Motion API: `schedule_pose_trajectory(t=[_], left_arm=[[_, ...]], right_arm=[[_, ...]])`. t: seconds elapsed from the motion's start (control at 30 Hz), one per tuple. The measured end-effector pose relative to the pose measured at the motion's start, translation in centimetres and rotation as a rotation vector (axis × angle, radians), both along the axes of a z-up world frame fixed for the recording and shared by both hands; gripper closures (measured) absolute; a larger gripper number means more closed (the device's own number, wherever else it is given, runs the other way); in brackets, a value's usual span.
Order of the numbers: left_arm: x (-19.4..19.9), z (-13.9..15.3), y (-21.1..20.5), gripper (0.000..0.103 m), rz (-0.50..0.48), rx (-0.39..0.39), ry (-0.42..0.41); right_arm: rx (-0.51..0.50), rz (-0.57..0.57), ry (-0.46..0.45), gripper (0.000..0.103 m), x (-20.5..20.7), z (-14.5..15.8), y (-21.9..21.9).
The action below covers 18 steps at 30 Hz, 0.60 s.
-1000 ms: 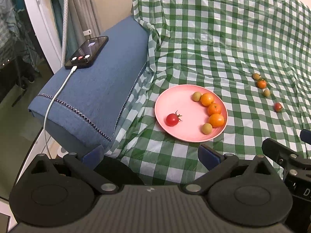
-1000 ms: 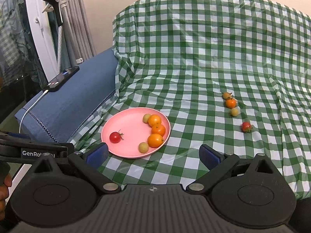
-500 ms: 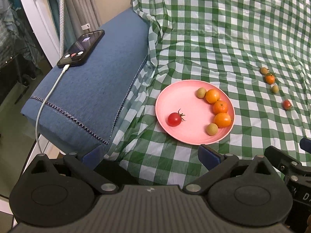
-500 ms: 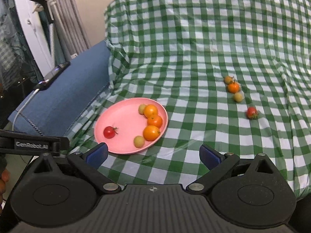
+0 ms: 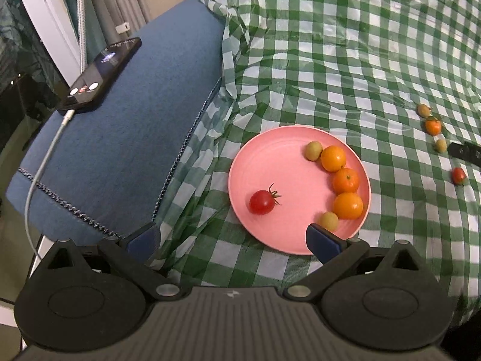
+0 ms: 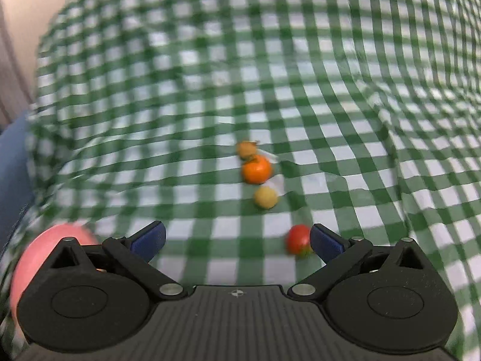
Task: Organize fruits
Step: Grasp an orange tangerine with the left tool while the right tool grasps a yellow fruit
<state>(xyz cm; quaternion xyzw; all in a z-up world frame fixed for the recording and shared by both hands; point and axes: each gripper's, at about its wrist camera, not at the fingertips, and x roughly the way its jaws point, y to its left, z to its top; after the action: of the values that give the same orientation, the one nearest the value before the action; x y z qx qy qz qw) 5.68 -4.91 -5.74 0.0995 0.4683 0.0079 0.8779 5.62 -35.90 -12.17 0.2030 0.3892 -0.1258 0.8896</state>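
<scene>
A pink plate (image 5: pixel 288 162) lies on the green checked cloth and holds a red tomato (image 5: pixel 261 202), three oranges (image 5: pixel 345 180) and two small yellow-green fruits. My left gripper (image 5: pixel 231 237) hangs open just in front of the plate, holding nothing. To the right on the cloth lies a row of loose fruit: a brownish one (image 6: pixel 247 149), a small orange (image 6: pixel 256 169), a yellow one (image 6: pixel 265 197) and a red tomato (image 6: pixel 298 239). My right gripper (image 6: pixel 237 239) is open, and the red tomato sits just inside its right finger. The right wrist view is blurred.
A blue cushion (image 5: pixel 129 138) lies left of the plate, carrying a lit phone (image 5: pixel 100 75) on a white cable (image 5: pixel 42 162). A dark part of the right gripper (image 5: pixel 464 152) shows at the left wrist view's right edge. The plate's edge (image 6: pixel 39 249) shows lower left in the right wrist view.
My right gripper has swung right and forward, from facing the plate to close over the loose fruit row. My left gripper has moved in closer to the plate.
</scene>
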Motion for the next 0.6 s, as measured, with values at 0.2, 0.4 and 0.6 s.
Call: schedule_pose_trajectory(t=[0.2, 0.4, 0.6], left_arm=[[1.9, -0.7, -0.8, 0.000, 0.009, 0.028, 0.023], [3.4, -1.1, -2.5, 0.000, -0.007, 0.041, 0.027], [5.8, -0.7, -6.9, 0.000, -0.079, -0.008, 0.016]], right_arm=[[-0.067, 0.022, 0.052, 0.053, 4.8, -4.9, -2.6], [-0.116, 0.075, 0.054, 0.076, 5.6, -7.6, -3.1], [-0.159, -0.016, 0.000, 0.076, 3.7, -6.0, -4.5]])
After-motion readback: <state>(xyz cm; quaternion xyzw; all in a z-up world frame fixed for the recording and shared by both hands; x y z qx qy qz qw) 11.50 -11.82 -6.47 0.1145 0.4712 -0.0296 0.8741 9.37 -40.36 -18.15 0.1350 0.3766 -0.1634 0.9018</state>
